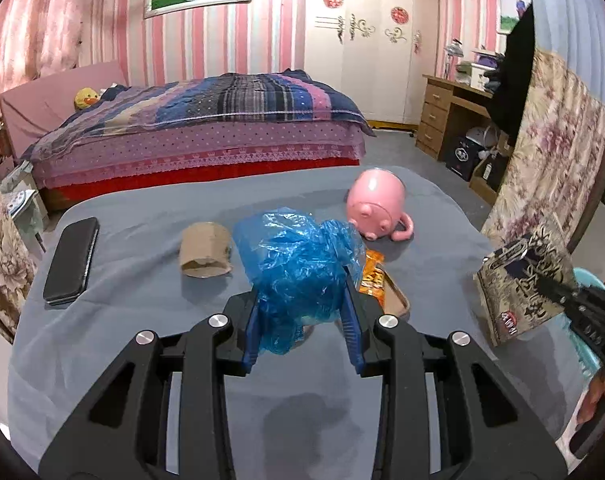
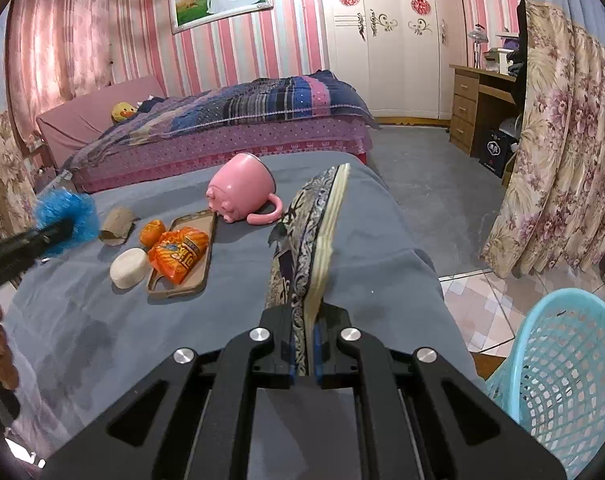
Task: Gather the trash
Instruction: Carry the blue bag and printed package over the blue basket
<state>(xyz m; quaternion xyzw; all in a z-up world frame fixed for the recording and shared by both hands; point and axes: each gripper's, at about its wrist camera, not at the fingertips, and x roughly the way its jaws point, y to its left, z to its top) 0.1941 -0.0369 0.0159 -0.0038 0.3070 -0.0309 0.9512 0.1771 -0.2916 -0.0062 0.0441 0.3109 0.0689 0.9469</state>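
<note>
a grey cloth (image 1: 142, 360) covers the table, and everything lies on it or hangs above it. off the table's right side a light blue mesh basket (image 2: 566, 380) stands on the tiled floor. the right gripper (image 2: 307, 344) has its jaws pinched tight on the edge of a flattened patterned box (image 2: 302, 248), which juts forward on edge above the cloth; in the left view the same box (image 1: 522, 280) shows its broad printed face. the left gripper (image 1: 302, 320) is nearly closed, squeezing a crumpled blue plastic bag (image 1: 298, 264) lifted clear of the cloth. a pink pig mug (image 2: 238, 188) lies tipped on its side near the far edge. a black phone (image 1: 70, 260) rests flat at the left. a tan phone case (image 2: 190, 256) lies open side up with an orange snack packet (image 2: 178, 254) on it. beside the case sit a cardboard roll (image 1: 204, 252), a white round lump (image 2: 128, 268) and a small orange (image 2: 152, 232).
</note>
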